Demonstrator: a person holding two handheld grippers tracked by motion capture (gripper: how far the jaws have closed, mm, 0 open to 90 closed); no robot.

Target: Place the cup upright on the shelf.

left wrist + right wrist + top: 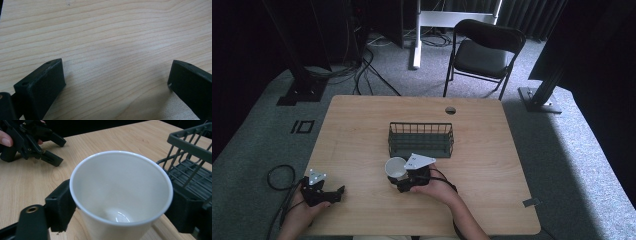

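I have the white paper cup (pixel 121 195) between the jaws of my right hand-held gripper (pixel 404 181), one black block pressed against each side of its wall just below the rolled rim. The cup is a smooth, tapered cone with a glossy round base showing inside, and nothing in it that I can see. From the high view it sits (pixel 396 168) near the middle of the counter (pixel 362 130), just in front of the wire basket (pixel 421 139).

That basket is a dark grey rectangular rack of thin metal rods, with upright bars along its sides and a slatted floor. In the right gripper view its corner (pixel 190 157) stands close beside the cup.

The counter is pale wood with long wavy grain lines, rounded corners and a small round cable hole (pixel 450 110) near its far edge.

My left hand-held gripper (pixel 324 192) rests at the near left of the counter, its jaws spread wide apart with only bare grain between them in the left gripper view; the jaws are matt black blocks with small screw holes in their ends. A grey three-cornered plate (pixel 317 176) sits on top of it.

Beyond the counter a black folding chair (pixel 482 52) stands on grey carpet (pixel 562 150).
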